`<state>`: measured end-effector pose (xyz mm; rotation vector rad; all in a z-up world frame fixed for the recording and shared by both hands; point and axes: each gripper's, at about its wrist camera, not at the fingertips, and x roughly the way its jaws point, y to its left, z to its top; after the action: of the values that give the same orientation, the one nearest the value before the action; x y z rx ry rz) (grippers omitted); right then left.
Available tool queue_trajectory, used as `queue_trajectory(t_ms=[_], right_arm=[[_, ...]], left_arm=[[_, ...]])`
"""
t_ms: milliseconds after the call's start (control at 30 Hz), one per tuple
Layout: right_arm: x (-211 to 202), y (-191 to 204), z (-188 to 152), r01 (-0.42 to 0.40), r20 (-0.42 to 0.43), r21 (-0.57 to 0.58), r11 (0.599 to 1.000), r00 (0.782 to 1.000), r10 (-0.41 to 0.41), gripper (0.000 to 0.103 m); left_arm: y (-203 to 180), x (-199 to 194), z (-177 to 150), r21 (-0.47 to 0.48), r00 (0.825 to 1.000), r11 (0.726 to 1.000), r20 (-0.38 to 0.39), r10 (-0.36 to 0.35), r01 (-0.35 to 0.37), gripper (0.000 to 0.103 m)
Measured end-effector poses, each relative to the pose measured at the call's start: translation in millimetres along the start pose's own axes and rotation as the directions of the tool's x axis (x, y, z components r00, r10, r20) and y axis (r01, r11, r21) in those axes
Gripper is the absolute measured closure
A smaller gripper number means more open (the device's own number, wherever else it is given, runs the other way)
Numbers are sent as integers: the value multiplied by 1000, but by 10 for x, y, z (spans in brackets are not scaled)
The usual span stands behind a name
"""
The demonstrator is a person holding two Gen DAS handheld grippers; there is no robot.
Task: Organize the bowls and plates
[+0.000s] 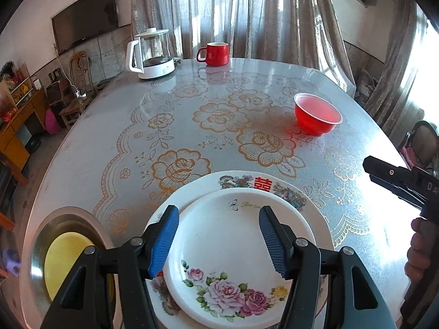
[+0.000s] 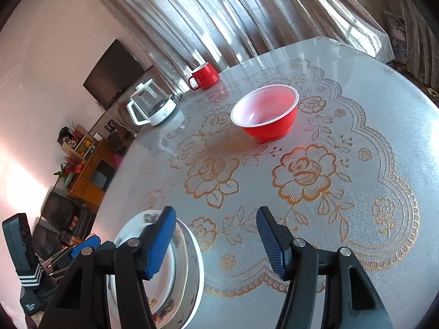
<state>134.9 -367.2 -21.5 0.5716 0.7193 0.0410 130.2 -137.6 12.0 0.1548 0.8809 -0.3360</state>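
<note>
Both claws apart, empty: L gripper [image 1: 219,240] over stacked plates [image 1: 236,246]. R gripper [image 2: 216,242] faces red bowl [image 2: 265,112] mid-table. Bowl looks light, thin plastic; I'd pinch rim gently.

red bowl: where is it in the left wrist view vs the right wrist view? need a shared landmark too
Left wrist view: the red bowl sits upper right on the table, beyond the stacked plates.
Right wrist view: the red bowl sits above centre, straight ahead of the open right gripper.
Shared landmark: the red mug at the far table edge by the curtain, with the glass kettle to its left.
</note>
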Motion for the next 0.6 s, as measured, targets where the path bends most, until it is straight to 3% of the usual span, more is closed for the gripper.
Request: queue_trajectory(t_ms=[500,600], right_arm=[[104,-399,240,21,-1,69,997,1000,-21,40],[145,-446,271,25,-5,77,997,1000,-25,40]], left_arm=[[-380,333,261,49,998,998,-51,-31,34,40],[-419,393,326,47,998,998,-57,-36,39,33]])
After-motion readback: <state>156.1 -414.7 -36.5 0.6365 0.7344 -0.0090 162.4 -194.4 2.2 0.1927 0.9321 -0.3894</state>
